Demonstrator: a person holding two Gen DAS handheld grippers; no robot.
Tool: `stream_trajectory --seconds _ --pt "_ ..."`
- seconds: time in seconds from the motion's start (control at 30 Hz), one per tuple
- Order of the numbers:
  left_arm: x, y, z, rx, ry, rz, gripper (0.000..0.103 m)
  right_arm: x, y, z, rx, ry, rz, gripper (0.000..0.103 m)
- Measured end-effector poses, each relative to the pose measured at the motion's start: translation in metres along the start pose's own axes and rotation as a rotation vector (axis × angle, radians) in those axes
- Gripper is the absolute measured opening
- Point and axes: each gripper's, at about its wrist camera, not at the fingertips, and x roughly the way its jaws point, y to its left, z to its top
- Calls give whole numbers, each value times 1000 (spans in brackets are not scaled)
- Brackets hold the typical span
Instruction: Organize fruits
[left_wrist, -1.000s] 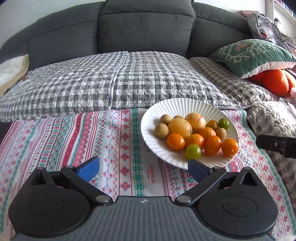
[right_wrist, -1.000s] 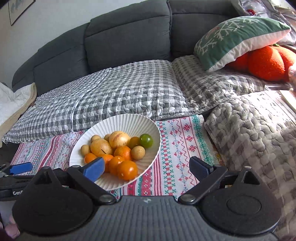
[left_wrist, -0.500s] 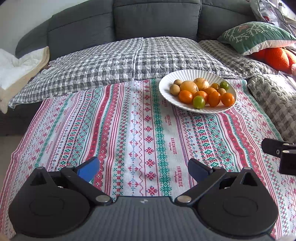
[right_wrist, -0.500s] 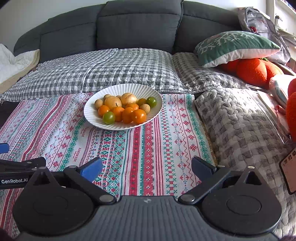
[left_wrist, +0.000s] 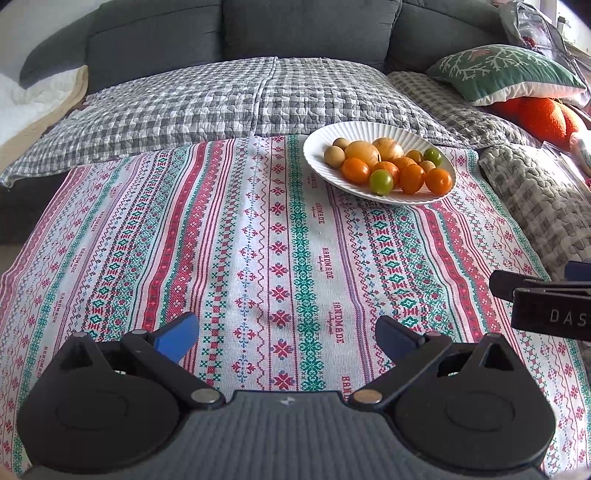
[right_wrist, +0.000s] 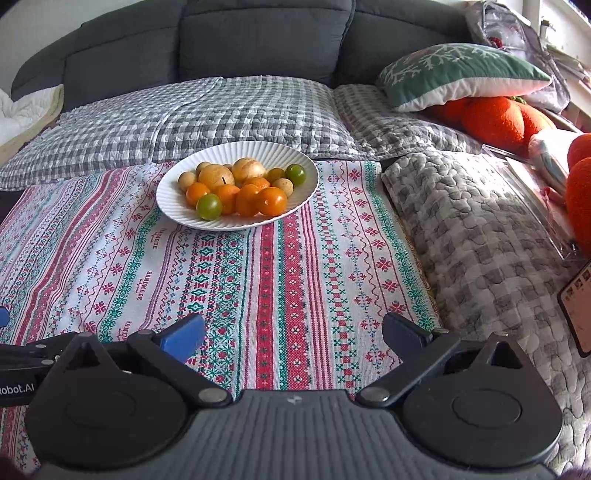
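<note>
A white ribbed plate (left_wrist: 325, 138) (right_wrist: 173, 206) sits at the far end of the patterned cloth, by the sofa. It holds several small fruits: orange ones (left_wrist: 355, 170) (right_wrist: 272, 201), green ones (left_wrist: 381, 182) (right_wrist: 209, 206), yellow round ones (left_wrist: 362, 150) (right_wrist: 216, 175) and small tan ones. My left gripper (left_wrist: 286, 338) is open and empty, low over the near cloth, well back from the plate. My right gripper (right_wrist: 293, 338) is open and empty too, also far back. Its side shows at the right edge of the left wrist view.
The striped red, green and white cloth (left_wrist: 258, 240) covers the table. Behind it is a grey sofa with a checked quilt (left_wrist: 221, 96). At right lie a green snowflake pillow (right_wrist: 458, 72), orange plush cushions (right_wrist: 495, 118) and a grey pebbled blanket (right_wrist: 480, 236).
Both grippers have pulled back from the plate toward the near edge of the cloth; the plate now looks smaller and farther. The jaws stayed open.
</note>
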Motion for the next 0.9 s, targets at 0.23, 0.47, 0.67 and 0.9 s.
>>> stream_trajectory --seconds 0.23,0.47,0.67,0.9 --pt "0 -3 0 14 -3 -9 98 -5 3 -1 -31 -18 -5 102" --pt "1 -4 0 22 -2 -12 98 -5 2 -1 -31 -23 -9 102" --pt "1 -4 0 22 -2 -13 98 -5 4 -1 -38 -25 -9 103" --pt "1 -5 0 21 -2 -12 98 -4 3 -1 -32 -20 -11 103"
